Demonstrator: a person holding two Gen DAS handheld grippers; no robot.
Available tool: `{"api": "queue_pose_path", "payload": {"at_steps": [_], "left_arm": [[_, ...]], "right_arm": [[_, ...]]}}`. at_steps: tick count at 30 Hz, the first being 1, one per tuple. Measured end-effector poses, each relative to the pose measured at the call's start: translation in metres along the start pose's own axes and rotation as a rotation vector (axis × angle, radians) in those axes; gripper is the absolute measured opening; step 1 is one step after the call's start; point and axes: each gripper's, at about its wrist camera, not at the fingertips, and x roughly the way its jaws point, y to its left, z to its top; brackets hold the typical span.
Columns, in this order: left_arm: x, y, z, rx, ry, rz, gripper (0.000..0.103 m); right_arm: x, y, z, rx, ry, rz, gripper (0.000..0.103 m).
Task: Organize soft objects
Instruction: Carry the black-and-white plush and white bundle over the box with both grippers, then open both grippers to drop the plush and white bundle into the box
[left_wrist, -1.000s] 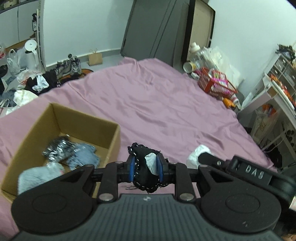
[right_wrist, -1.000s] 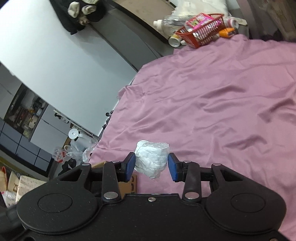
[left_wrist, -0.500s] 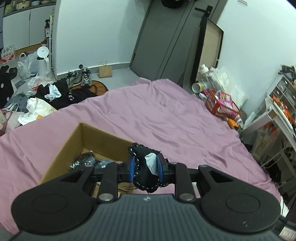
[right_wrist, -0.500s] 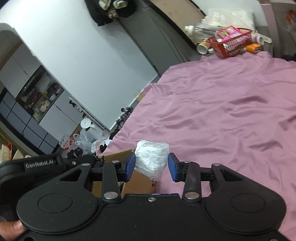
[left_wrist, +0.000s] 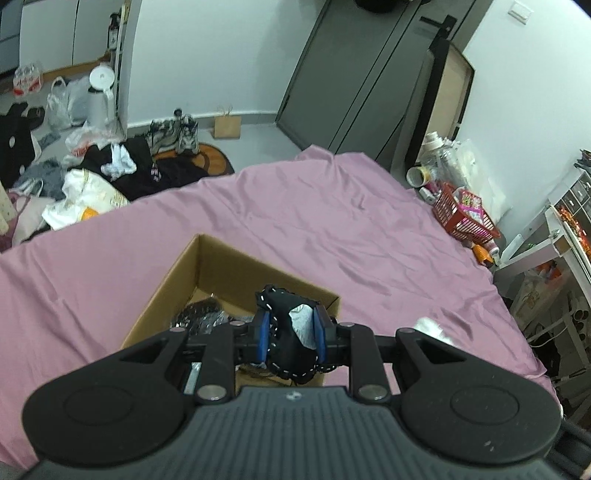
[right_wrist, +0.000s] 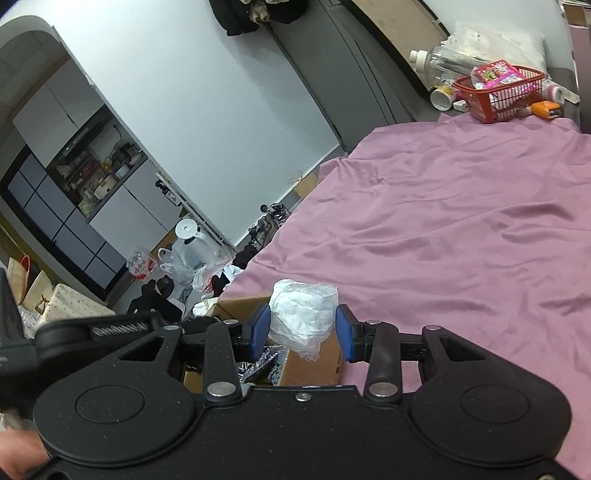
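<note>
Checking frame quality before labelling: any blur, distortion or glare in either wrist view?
Left wrist: strong fisheye bending of the door and walls; black sock bundle sharp, white bundle at right smeared. Right wrist: left gripper motion-blurred; white plastic-wrapped bundle crisp, mild sheen; pink sheet evenly lit, soft shadows.

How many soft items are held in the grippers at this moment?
2. A black bundle with white stitching is clamped in the left gripper above the cardboard box. A white plastic-wrapped bundle sits between the right gripper's fingers beside the box.
</note>
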Motion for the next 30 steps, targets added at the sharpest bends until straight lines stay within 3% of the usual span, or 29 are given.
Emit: {"api": "queue_pose_path", "payload": {"at_steps": [8, 13, 25, 27, 29, 30], "left_arm": [[0.028, 0.023, -0.004, -0.017, 0.103, 0.031, 0.029], [0.034, 0.038, 0.002, -0.052, 0.129, 0.033, 0.047], [0.028, 0.054, 0.023, -0.073, 0.105, 0.029, 0.048], [0.025, 0.055, 0.025, -0.071, 0.104, 0.032, 0.048], [0.021, 0.055, 0.027, -0.066, 0.102, 0.035, 0.049], [0.019, 0.055, 0.027, -0.063, 0.099, 0.037, 0.050]], "right_arm": [[0.013, 0.009, 0.001, -0.022, 0.003, 0.004, 0.038], [0.022, 0.010, 0.001, -0.019, 0.005, 0.003, 0.039], [0.035, 0.033, 0.002, -0.046, 0.005, 0.043, 0.042], [0.036, 0.038, 0.002, -0.044, 0.017, 0.059, 0.052], [0.033, 0.042, 0.003, -0.055, 0.006, 0.048, 0.073], [0.029, 0.044, 0.003, -0.065, -0.010, 0.033, 0.076]]}}
